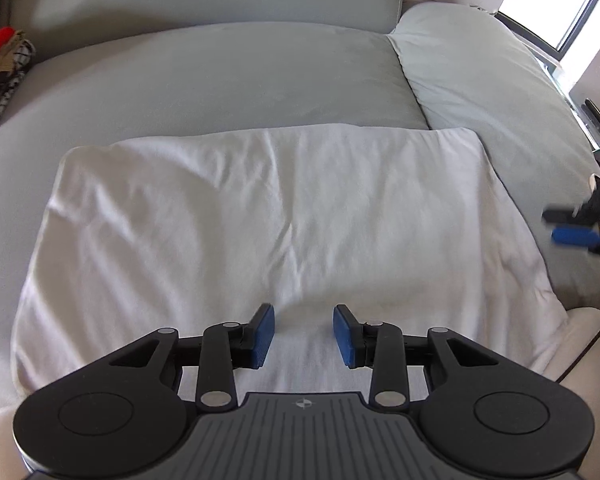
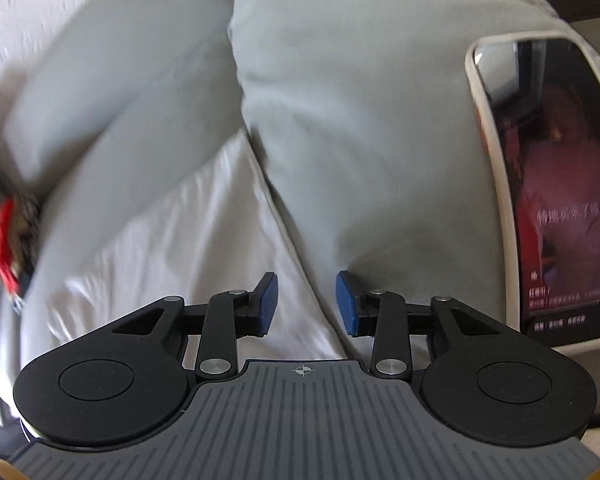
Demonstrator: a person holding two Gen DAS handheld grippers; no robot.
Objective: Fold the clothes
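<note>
A white garment lies spread flat as a wide rectangle on the grey sofa seat. My left gripper is open and empty, low over the garment's near edge. My right gripper is open and empty, over the garment's right edge where it meets the sofa arm cushion. The right gripper also shows in the left wrist view at the far right, beside the garment.
A pile of other clothes, red and checked, lies at the sofa's left end and shows blurred in the right wrist view. A tablet with a lit screen leans at the right. A window is at the back right.
</note>
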